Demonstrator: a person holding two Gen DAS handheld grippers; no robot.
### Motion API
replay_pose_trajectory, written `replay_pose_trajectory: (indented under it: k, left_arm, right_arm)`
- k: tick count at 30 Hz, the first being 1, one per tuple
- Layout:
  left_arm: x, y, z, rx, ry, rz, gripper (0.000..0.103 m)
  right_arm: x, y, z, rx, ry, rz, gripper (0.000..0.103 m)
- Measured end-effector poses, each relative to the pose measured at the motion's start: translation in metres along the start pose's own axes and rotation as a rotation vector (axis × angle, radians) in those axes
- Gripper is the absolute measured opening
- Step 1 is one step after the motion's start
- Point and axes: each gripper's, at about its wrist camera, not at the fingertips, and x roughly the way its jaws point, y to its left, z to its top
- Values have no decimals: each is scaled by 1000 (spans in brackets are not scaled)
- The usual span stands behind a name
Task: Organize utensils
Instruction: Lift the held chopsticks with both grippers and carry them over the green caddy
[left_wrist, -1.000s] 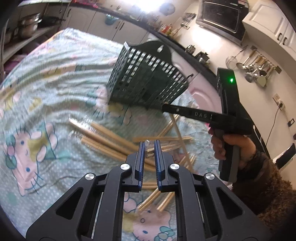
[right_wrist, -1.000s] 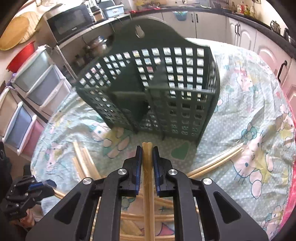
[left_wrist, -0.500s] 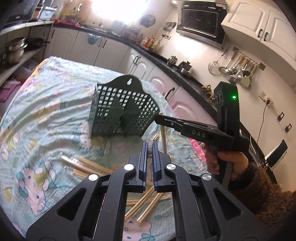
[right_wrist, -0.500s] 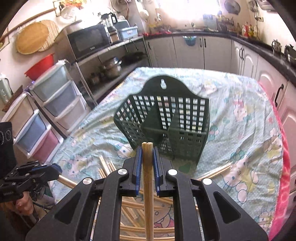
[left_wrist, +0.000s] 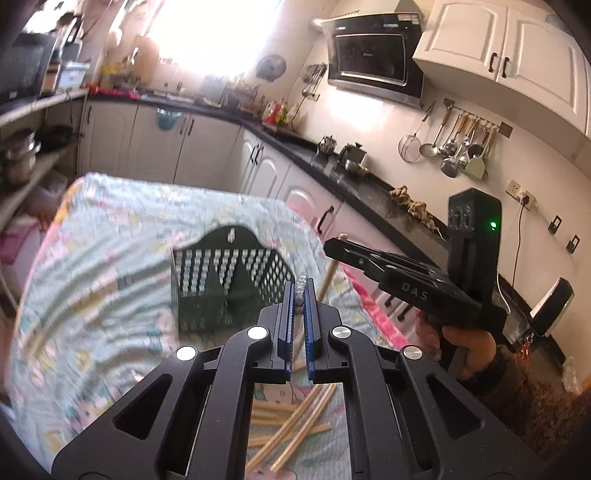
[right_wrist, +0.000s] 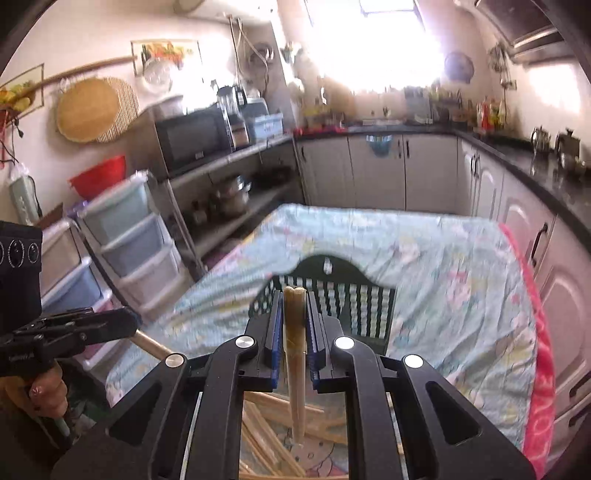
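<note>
Both of our grippers have risen well above the table since the earlier frames, and the green basket now sits lower and smaller in both wrist views. Our right gripper is clamped on a wrapped pair of chopsticks, whose blunt ends stick up just past the pads while the rest hangs down below the jaws. Our left gripper is pinched almost fully closed; a scrap of clear wrapper shows at its tips, so we judge it holds the plastic end of another pair, though the sticks themselves are hidden. The remaining chopsticks lie scattered on the patterned tablecloth, nearer to us than the basket.

These pairs should be light and stiff, but the film sleeve looks slippery, and a pair held by wrapper alone may swing or slide out. We would rather grip across the wood near the thick end, as the right does, and lower it tip-first into a basket compartment.
</note>
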Motion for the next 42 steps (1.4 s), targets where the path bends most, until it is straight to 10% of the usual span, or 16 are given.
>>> replay_pose_trajectory:
  k: [22,42]
  left_arm:
    - [-29,10,80,53,-149,168,2]
    - [-2,54,69,-7,-70,238,2]
  right_arm:
    - [-36,-26,80,8,-269,-81,12]
    - [1,-44,63,-1,-282,-161,12]
